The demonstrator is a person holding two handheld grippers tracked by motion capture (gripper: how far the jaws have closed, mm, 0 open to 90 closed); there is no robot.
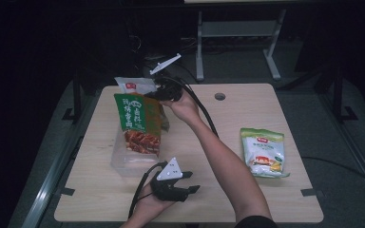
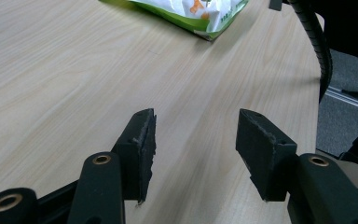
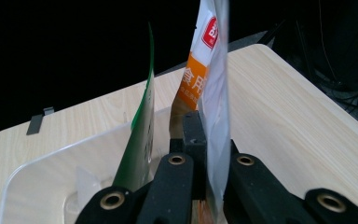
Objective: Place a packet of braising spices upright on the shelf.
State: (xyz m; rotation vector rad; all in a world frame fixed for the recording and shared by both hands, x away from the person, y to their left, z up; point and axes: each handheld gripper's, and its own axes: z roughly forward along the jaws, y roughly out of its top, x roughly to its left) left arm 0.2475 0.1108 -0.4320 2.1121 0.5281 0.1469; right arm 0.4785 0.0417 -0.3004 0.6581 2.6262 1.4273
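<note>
Orange-white packet point(image 3: 204, 70) stands upright w/ green packet point(image 1: 137, 124) in clear tub point(image 1: 119, 164), mid-left of surface point(image 1: 247, 190). Right tongs point(image 3: 204, 154) clamped on orange-white packet. Left tongs point(image 2: 196, 144) wide open, empty, low over surface nr front edge. Green-white bag point(image 1: 263, 152) lies flat at right.

bench point(image 1: 228, 123): light wood, rounded corners, round hole point(image 1: 220, 96) near far edge | green-and-white packet point(image 1: 263, 152): lying flat, right side of bench | metal frame legs point(image 1: 237, 42): on dark floor beyond bench
</note>
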